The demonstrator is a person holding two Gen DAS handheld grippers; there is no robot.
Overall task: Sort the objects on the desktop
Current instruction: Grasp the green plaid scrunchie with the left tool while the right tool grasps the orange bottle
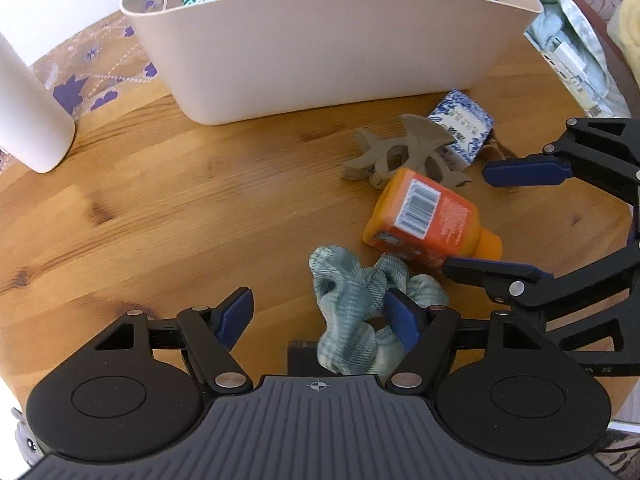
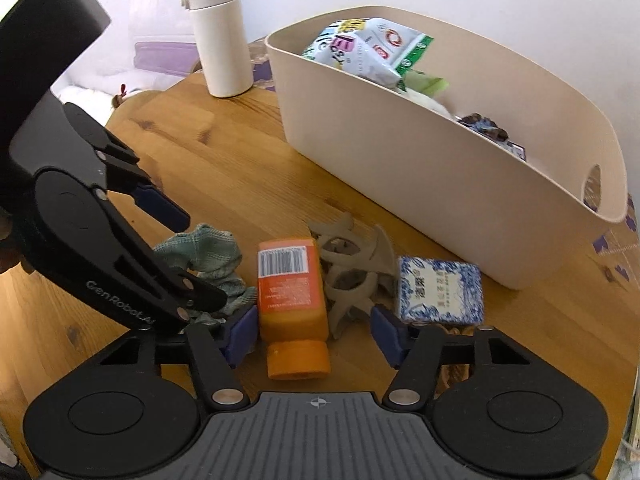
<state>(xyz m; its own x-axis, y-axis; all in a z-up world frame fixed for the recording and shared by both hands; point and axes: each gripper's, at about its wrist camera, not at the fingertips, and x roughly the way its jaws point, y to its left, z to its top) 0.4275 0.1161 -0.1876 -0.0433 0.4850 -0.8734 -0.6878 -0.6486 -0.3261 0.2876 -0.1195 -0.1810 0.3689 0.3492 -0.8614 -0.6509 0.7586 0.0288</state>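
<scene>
1. Left gripper (image 1: 318, 316): jaws stand apart. The crumpled green cloth (image 1: 354, 300) lies between them, brushing the right pad; the other pad is clear of it, so no grip yet.
2. Right gripper (image 2: 314, 332): jaws apart, straddling the cap end of the orange bottle (image 2: 290, 292), which lies flat on the wooden table (image 2: 224, 168). Small gaps show beside both pads; the bottle is not clamped.
3. Just beyond the bottle: a beige hair claw (image 2: 352, 272) touching its side, then a blue-and-white patterned box (image 2: 440, 290) beside the claw. Both untouched.
4. Further out: the cream bin (image 2: 440, 184) already holds snack packets (image 2: 372, 50) and some dark item, so part of the sorting looks done.
5. A white flask (image 2: 218, 32) stands at the table's far edge, apart from the pile.
6. Judgement: four loose items remain on the table; two pickups are about to begin, neither secured.
</scene>
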